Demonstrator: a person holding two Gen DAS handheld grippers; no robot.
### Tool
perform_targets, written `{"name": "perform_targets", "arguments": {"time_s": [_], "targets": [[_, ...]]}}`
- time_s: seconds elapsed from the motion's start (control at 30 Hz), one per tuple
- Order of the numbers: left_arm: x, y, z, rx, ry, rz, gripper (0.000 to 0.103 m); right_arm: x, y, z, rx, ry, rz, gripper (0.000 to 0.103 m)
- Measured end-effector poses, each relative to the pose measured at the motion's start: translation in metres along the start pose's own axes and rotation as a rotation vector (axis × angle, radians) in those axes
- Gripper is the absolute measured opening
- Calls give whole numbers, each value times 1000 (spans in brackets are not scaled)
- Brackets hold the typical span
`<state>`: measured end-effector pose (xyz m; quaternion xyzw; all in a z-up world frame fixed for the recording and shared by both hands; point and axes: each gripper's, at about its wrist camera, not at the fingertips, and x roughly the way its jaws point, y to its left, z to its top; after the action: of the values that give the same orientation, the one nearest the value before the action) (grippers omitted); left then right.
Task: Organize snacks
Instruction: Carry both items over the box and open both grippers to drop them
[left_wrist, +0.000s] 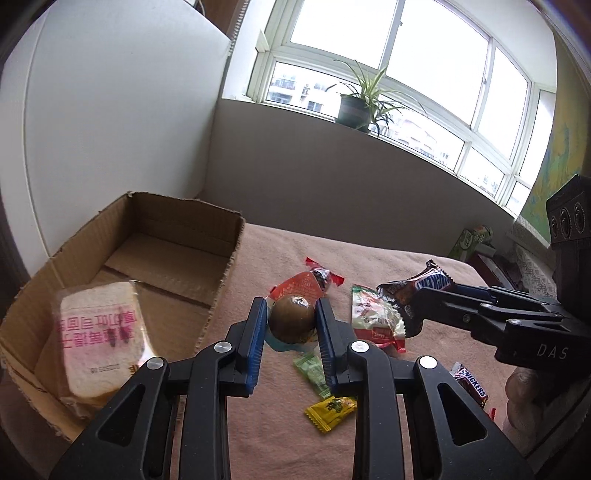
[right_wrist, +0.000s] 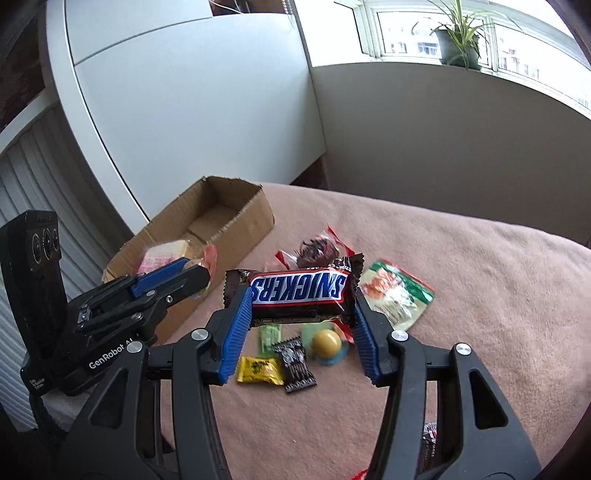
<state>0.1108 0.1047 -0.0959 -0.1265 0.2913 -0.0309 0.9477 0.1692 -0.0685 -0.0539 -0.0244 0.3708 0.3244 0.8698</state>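
Note:
My left gripper (left_wrist: 291, 317) is shut on a brown round packaged egg (left_wrist: 291, 321), held above the pink blanket next to the cardboard box (left_wrist: 229, 236). The box holds a wrapped bread slice (left_wrist: 99, 332). My right gripper (right_wrist: 301, 314) is shut on a Snickers bar (right_wrist: 299, 291), held lengthwise between the blue pads above the snack pile; it also shows in the left wrist view (left_wrist: 417, 291). The box (right_wrist: 255, 214) lies to the left in the right wrist view.
Loose snacks lie on the blanket (right_wrist: 461, 295): a yellow candy (right_wrist: 258, 369), a black packet (right_wrist: 295, 365), a green-and-white packet (right_wrist: 395, 295), a green packet (left_wrist: 314, 373), a second Snickers (left_wrist: 471, 384), a yellow ball-shaped snack (right_wrist: 327, 343). A potted plant (left_wrist: 354, 107) stands on the windowsill.

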Motion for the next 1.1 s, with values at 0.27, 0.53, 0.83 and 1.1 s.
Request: {"name": "perform_targets", "arguments": {"time_s": [0.27,0.53,0.83,1.1], "targets": [[-29,44,8,-90,-98,97,25,18,45,24,-54,-16,78,54],[-43,79,14,-163,-156,199,25,53,84,35,-111,27,147,54],[-45,102,15,-203,-161,258,25,91,122,29,-168,83,197,54],[-51,123,13,-272,-157,307,33,108,131,21,-194,93,198,79]]}}
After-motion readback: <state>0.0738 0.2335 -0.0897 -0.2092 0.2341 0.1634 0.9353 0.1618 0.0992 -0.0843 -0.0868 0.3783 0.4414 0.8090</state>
